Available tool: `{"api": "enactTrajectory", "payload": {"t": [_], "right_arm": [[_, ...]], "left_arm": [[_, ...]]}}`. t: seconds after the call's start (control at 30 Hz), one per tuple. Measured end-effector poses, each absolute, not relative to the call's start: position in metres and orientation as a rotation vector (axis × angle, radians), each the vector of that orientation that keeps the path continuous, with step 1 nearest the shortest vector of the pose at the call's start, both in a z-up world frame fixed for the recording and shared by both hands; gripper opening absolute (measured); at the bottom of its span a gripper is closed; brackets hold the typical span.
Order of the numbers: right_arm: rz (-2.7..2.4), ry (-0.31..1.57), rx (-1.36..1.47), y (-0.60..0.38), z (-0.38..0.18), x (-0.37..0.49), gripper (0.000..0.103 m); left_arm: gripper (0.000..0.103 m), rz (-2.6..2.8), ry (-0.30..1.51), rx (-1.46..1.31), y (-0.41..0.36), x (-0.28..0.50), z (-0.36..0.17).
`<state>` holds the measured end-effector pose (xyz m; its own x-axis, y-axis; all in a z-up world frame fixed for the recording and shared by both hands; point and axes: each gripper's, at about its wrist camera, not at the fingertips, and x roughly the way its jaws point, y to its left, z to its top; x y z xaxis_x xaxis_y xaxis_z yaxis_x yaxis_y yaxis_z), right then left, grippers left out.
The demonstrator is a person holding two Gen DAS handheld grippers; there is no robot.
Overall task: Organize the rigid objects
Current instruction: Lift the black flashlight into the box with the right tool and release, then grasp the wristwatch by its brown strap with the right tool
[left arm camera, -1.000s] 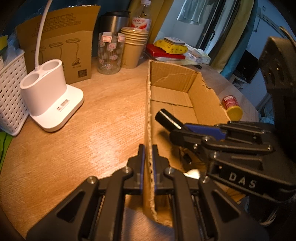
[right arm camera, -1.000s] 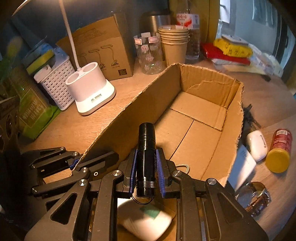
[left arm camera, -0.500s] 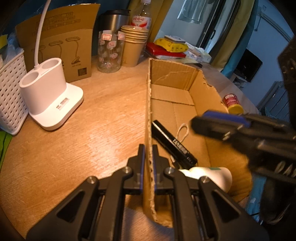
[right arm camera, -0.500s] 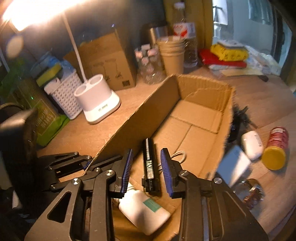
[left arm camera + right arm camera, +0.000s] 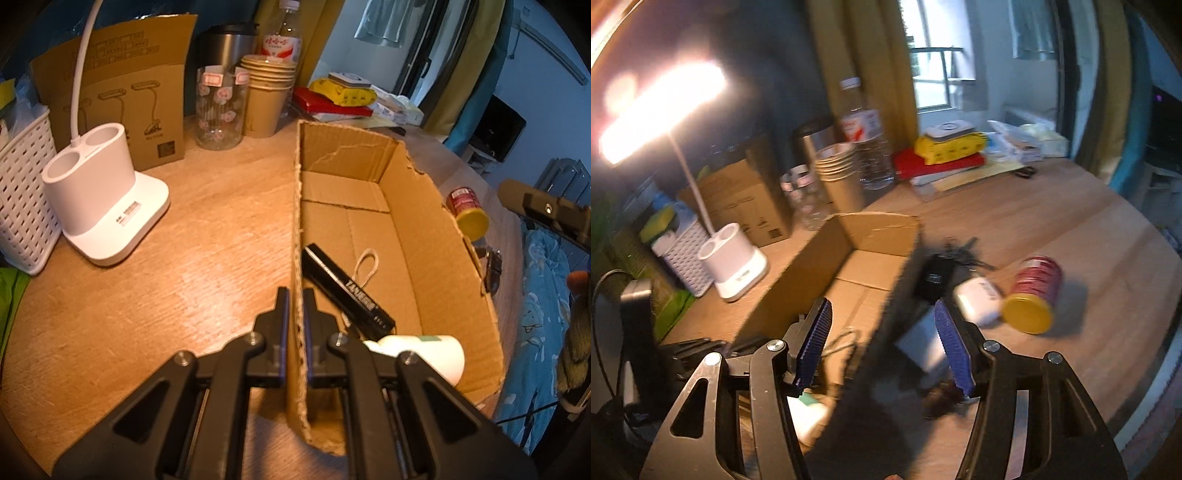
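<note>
My left gripper (image 5: 294,299) is shut on the near left wall of an open cardboard box (image 5: 424,206). Inside the box lie a black flashlight (image 5: 345,290) with a cord loop and a white bottle (image 5: 424,350). My right gripper (image 5: 882,343) is open and empty, raised above the box's right wall (image 5: 886,310). Outside the box to the right lie a red can with a yellow lid (image 5: 1034,295), a white case (image 5: 979,299), a black key fob with keys (image 5: 938,273) and a white flat object (image 5: 923,347).
A white lamp base (image 5: 99,199), a white basket (image 5: 22,206), a brown carton (image 5: 122,99), a glass jar (image 5: 219,107), stacked paper cups (image 5: 266,96), a steel mug and a water bottle stand at the back left. Red and yellow packs (image 5: 340,96) lie behind the box.
My right gripper let go of the flashlight into the box, opened wide, and pulled back up and to the right. My left gripper has stayed clamped on the box wall.
</note>
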<state>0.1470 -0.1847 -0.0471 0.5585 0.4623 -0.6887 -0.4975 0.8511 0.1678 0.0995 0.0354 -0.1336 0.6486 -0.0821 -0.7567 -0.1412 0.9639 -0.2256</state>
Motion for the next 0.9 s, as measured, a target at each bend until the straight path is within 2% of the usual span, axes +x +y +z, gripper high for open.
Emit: {"api": "enactTrajectory", "payload": {"t": [0.43, 0.9], "right_arm": [[0.443, 0.743, -0.076, -0.218, -0.05, 0.139, 0.064], [0.414, 0.806, -0.071, -0.232, -0.076, 0.134, 0.064]], "left_arm": [[0.006, 0.043, 0.863, -0.261, 0.034, 0.099, -0.131], [0.006, 0.046, 0.864, -0.255, 0.034, 0.1, -0.131]]}}
